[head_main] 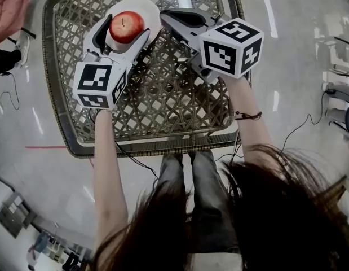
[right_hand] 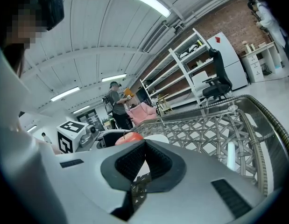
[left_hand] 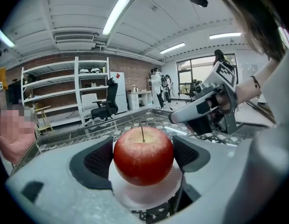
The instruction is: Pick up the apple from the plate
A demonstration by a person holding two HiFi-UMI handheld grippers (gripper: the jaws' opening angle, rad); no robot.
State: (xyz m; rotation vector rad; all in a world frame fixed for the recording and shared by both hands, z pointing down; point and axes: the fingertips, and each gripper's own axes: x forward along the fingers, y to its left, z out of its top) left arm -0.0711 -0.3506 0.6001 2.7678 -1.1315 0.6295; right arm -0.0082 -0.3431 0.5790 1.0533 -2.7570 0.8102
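Note:
A red apple [head_main: 126, 27] [left_hand: 143, 155] rests on a small white plate [head_main: 149, 7] [left_hand: 149, 195] at the far left of a woven lattice table [head_main: 163, 106]. My left gripper [head_main: 122, 34] [left_hand: 143, 157] straddles the apple, its dark pads [left_hand: 98, 160] pressed against both sides. My right gripper [head_main: 166, 14] [right_hand: 144, 144] lies just right of the plate, shut with nothing between its pads. From the right gripper view, only the top of the apple [right_hand: 130, 136] shows behind the jaws.
The table's raised rim [head_main: 56, 95] runs around the lattice top. A pink object [head_main: 8, 7] sits off the far left corner. Cables [head_main: 10, 92] trail over the floor. The person's legs [head_main: 191, 174] stand at the near edge.

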